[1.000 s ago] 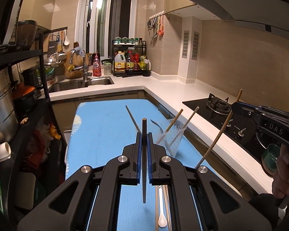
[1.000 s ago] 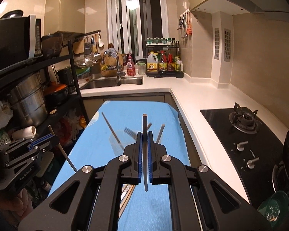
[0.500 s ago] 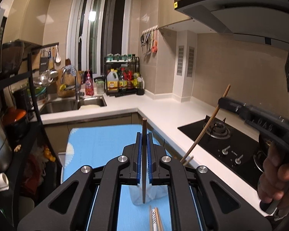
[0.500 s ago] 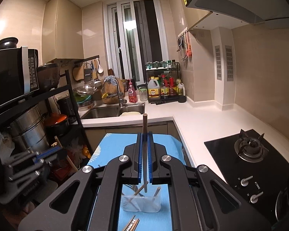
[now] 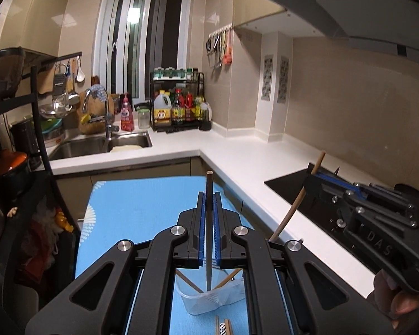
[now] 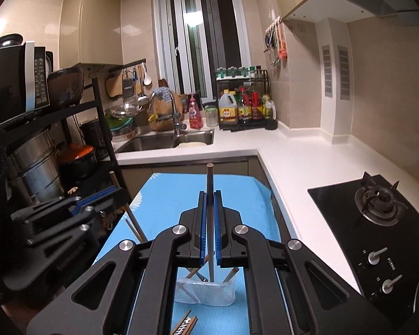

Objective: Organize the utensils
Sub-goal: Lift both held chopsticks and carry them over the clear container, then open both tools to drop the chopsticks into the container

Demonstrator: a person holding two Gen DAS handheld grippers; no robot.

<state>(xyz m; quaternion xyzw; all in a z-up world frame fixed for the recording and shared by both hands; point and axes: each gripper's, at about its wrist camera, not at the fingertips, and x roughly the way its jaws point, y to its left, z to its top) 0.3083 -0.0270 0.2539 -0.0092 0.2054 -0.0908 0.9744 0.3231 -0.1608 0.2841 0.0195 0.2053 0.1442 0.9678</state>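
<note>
Currently, a dark chopstick (image 5: 209, 240) is clamped upright in the closed left claw (image 5: 209, 195), another chopstick (image 6: 209, 223) in the closed right claw (image 6: 209, 194), above the clear container (image 5: 209, 300).

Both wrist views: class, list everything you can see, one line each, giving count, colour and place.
blue mat: one, blue, under the tub.
clear tub: one, transparent, on the mat, below both grippers.
chopsticks in tub: at least two, brown, leaning inside.
loose chopsticks: a few, brown and patterned, on the mat nearest the cameras.
gas hob: one, black, set in the white counter, right.
sink: one, steel, far left.
bottle rack: one, black, beside the sink.
microwave: one, black, top of the left shelf.
left chopstick: one, dark brown, upright in the left hand-held gripper.
right chopstick: one, dark brown, upright in the right hand-held gripper.
</note>
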